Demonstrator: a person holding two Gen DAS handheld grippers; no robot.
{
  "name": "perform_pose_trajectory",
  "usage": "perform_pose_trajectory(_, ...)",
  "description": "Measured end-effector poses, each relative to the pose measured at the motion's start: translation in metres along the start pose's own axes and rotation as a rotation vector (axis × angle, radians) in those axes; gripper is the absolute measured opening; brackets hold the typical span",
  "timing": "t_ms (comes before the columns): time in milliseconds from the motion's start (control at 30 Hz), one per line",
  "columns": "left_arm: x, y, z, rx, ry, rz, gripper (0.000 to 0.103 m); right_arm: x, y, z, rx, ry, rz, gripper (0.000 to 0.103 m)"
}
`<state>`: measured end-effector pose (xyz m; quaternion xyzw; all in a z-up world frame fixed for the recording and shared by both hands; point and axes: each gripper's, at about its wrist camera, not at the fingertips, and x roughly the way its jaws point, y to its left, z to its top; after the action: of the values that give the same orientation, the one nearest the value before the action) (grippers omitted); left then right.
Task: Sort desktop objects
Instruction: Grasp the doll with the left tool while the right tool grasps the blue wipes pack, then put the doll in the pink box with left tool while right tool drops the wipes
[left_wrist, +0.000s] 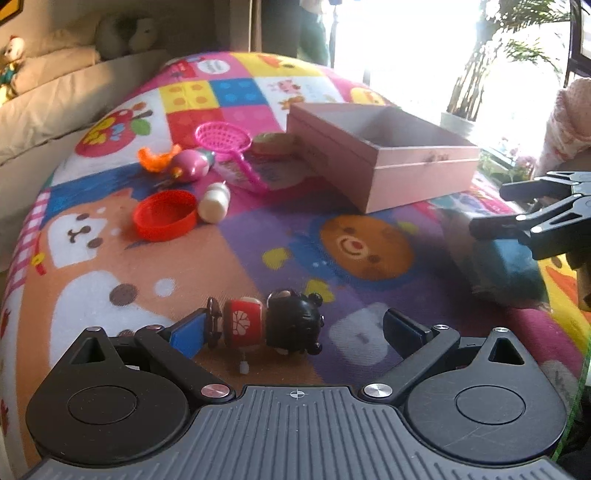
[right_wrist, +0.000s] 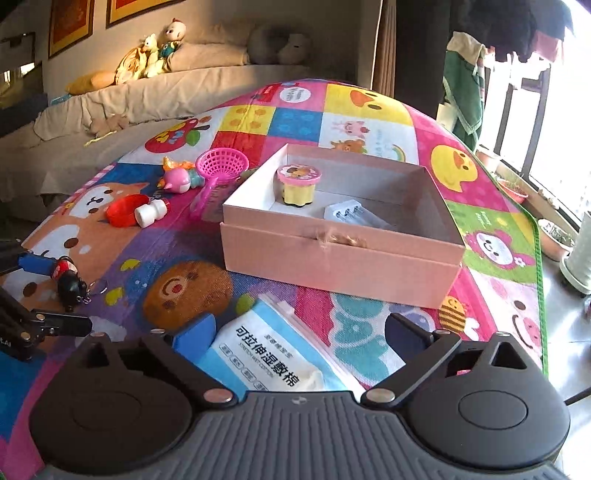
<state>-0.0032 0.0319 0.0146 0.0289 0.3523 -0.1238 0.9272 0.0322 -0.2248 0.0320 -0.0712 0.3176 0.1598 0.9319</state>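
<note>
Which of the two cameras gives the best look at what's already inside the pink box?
The right wrist view: it looks down into the pink box, showing a yellow pot and a clear packet. The left wrist view shows only its outer walls.

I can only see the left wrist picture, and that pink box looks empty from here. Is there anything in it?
Observer: Yes. A little yellow pot with a pink lid stands near the far left corner of the pink box.
Operator: Only that?
Observer: No, a clear packet lies on the box floor just right of the pot.
Operator: There's a blurry blue lump under the other claw. What is it?
Observer: A white and blue packet of wet cotton pads, flat on the mat between the open fingers of the right claw.
Operator: Is that claw squeezing it?
Observer: No, both fingers stand apart from it.
</note>
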Motion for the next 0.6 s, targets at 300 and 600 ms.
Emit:
perform_pose_trajectory(300, 0.010, -0.005, 0.004, -0.025, 0.024, 0.099, 0.084, -0.015, 0.012, -0.012, -0.045, 0.009, 0.117, 0.103)
perform_pose_trajectory(600, 0.004, -0.014, 0.005, 0.008, 0.017, 0.088, 0.071, 0.007, 0.016, -0.015, 0.024, 0.067, 0.080, 0.103)
